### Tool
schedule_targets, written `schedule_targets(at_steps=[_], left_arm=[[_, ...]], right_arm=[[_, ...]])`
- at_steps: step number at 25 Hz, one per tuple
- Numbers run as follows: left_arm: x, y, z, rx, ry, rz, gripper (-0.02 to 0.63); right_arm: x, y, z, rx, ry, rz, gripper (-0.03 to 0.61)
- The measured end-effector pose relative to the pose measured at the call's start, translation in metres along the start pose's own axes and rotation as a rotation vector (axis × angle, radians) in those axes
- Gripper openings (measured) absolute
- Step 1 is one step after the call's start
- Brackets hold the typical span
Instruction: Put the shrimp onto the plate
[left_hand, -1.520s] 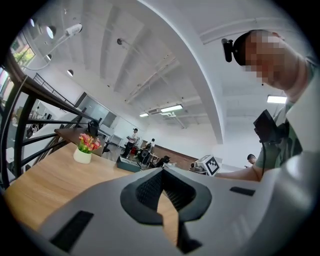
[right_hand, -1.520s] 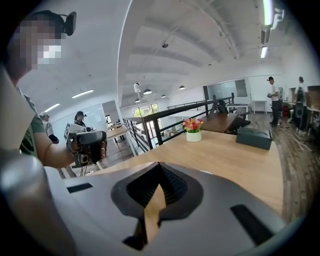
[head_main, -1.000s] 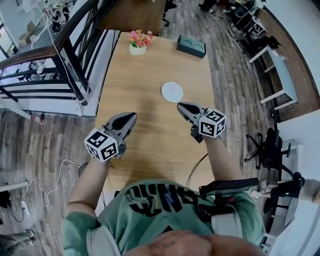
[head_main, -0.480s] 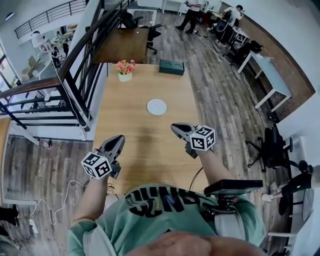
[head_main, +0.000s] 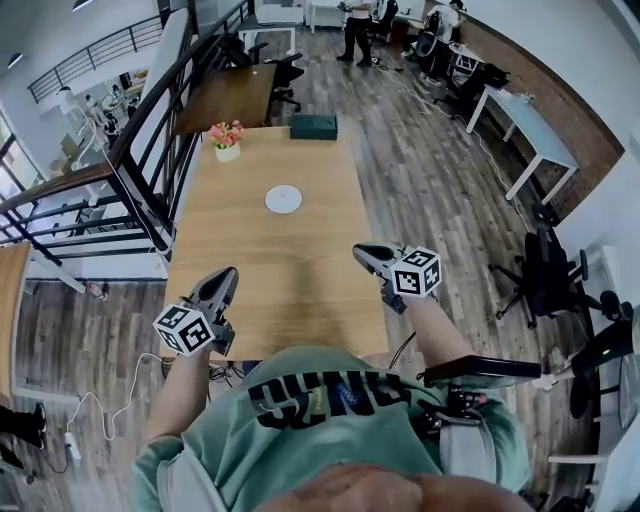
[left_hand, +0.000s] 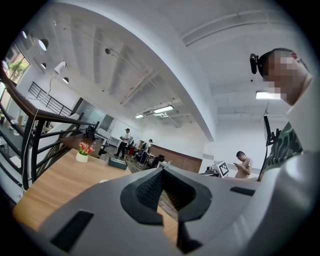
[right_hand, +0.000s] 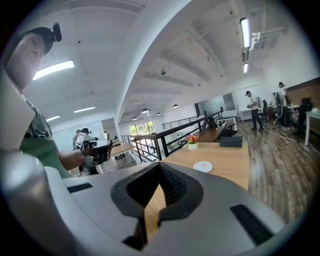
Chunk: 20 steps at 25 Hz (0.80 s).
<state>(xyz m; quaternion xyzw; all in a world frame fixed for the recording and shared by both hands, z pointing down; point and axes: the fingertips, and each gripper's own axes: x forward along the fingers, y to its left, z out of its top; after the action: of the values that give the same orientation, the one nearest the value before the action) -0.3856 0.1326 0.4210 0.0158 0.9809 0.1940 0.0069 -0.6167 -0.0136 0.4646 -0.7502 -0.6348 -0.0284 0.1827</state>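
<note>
Fingers (left_hand: 145, 192) of left gripper (head_main: 227, 274) and right gripper (head_main: 361, 251) are pressed together, empty, at the table's (head_main: 270, 262) near end; plate (head_main: 284, 199) at twelve o'clock.

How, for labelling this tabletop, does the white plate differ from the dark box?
The plate is white and round; the box is dark green and rectangular. The plate lies flat; the box stands taller. The plate sits near the middle of the table, the box at its far edge. Both rest on the wooden tabletop.
</note>
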Motion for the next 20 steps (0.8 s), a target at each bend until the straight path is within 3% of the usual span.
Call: schedule_targets(at_steps=[8, 15, 20], left_arm=[[-0.009, -0.06, -0.02, 0.012, 0.057, 0.042, 0.0], [-0.028, -0.07, -0.013, 0.027, 0.09, 0.055, 0.0], [-0.043, -0.044, -0.005, 0.032, 0.086, 0.019, 0.0]], right_arm=[[-0.029, 0.011, -0.033, 0.043, -0.032, 0.094, 0.008], [-0.025, 0.024, -0.047, 0.069, -0.077, 0.13, 0.008], [0.001, 0.047, -0.058, 0.092, -0.07, 0.107, 0.008]])
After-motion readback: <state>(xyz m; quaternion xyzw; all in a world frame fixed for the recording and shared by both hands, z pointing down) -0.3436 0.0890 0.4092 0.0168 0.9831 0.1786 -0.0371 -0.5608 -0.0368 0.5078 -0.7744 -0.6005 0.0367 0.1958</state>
